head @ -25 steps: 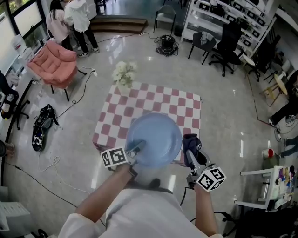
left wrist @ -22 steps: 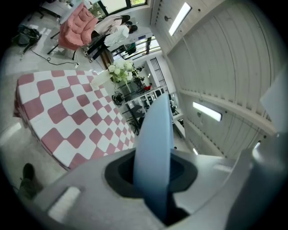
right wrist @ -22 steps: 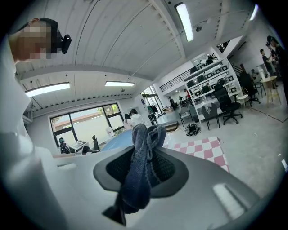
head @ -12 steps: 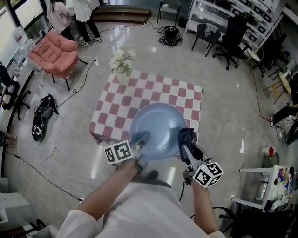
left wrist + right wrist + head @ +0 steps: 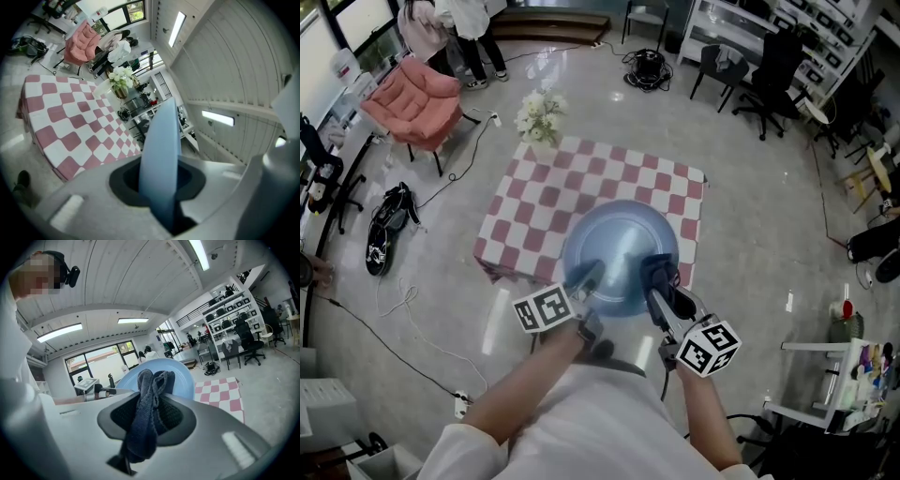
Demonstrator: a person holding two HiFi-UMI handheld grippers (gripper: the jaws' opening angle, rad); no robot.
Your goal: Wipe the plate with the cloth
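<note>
A square table (image 5: 581,202) under a red-and-white checked covering fills the middle of a workshop floor in the head view. A pink armchair (image 5: 417,89) stands well apart from it at about 10 o'clock, and dark office chairs (image 5: 759,66) cluster at 1 o'clock.

A round pale-blue plate (image 5: 619,248) is held up over the table's near edge, at the table's 6 o'clock. The left gripper (image 5: 586,278) is clamped on the plate's rim at about 7 o'clock; in the left gripper view the plate stands edge-on between the jaws.

The right gripper (image 5: 664,292) is clenched on a dark blue cloth (image 5: 656,270), which bunches up out of its jaws. From above, the cloth overlaps the plate's rim at about 5 o'clock, and in the right gripper view the plate's face rises just behind it. Whether cloth and plate are actually touching cannot be told.

A bunch of white flowers (image 5: 539,117) stands at the table's far-left corner, at 11 o'clock.
</note>
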